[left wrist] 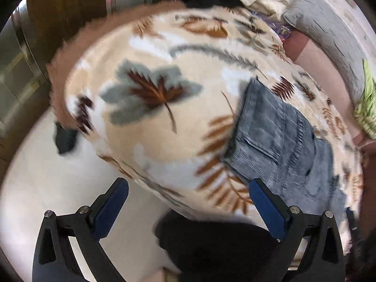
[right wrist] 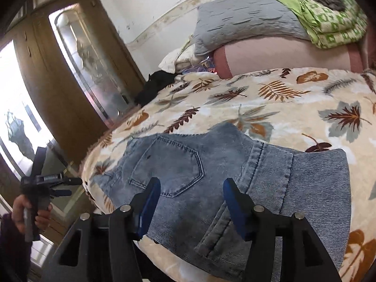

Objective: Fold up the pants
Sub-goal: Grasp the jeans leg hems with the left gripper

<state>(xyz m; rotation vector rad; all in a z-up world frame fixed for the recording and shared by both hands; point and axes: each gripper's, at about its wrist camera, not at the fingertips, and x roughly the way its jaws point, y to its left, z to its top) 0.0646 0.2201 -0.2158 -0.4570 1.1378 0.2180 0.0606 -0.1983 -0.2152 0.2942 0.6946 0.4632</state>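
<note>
The jeans (right wrist: 211, 183) are shown lying on the leaf-print blanket (right wrist: 270, 108) of the bed, near its front edge. They appear already doubled into a compact bundle: a back pocket faces up on the left part, and a ribbed layer with a hemmed band overlaps it on the right. In the left wrist view the jeans (left wrist: 277, 136) are seen to the right, well apart from the middle of the blanket (left wrist: 152, 141).

The step in hand is judged to be a release after a fold; the fold seems largely or wholly done. Whether a further fold is wanted cannot be told. If so, the next move would call for an edge of the bundle to be pinched by both tongs and carried across evenly, so that the upper layer is not dragged askew.

The right gripper (right wrist: 191, 202) is held just above the near edge of the jeans, its jaws spread about halfway, with nothing pinched between the blue pads. The left gripper (left wrist: 188, 202) is spread wide and holds nothing; it points down past the bed edge toward the pale floor (left wrist: 47, 183). In the right wrist view the left gripper (right wrist: 68, 186) is seen off the bed's left side, carried in a hand (right wrist: 25, 211).
</note>
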